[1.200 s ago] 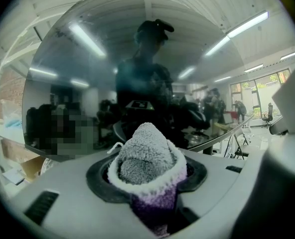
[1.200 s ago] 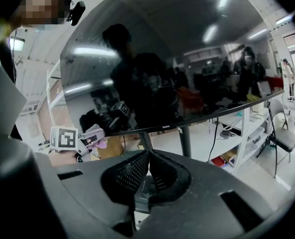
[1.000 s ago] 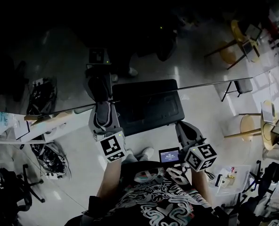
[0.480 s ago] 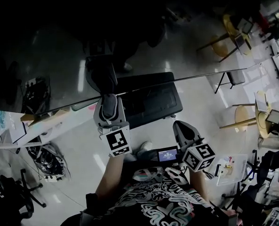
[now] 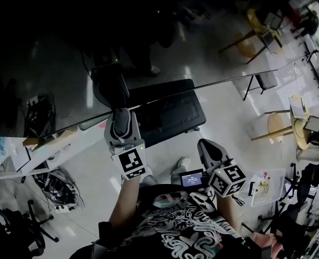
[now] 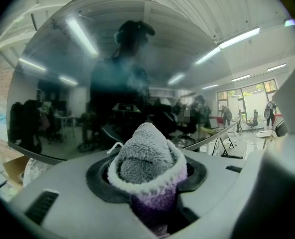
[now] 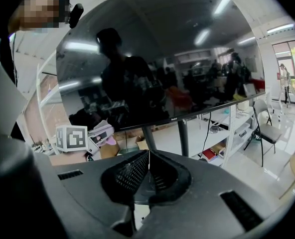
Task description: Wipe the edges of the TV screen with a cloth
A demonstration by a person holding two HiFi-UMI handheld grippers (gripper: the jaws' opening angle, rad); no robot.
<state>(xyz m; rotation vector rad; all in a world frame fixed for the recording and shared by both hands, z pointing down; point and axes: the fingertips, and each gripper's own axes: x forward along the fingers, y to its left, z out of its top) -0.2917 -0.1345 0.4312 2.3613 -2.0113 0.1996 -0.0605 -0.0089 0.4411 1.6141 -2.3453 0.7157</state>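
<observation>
L gripper (image 5: 121, 118) is clamped on cloth (image 6: 146, 156), held at TV screen (image 7: 157, 59) lower edge; R gripper (image 7: 147, 158) jaws pressed together, nothing btwn.

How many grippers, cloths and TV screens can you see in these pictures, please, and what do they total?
Grippers: 2, the left gripper shut on the cloth, the right gripper shut with nothing between its fingers.
Cloths: 1, grey and purple.
TV screens: 1, the TV screen, dark and reflective.
Total: 4
</observation>
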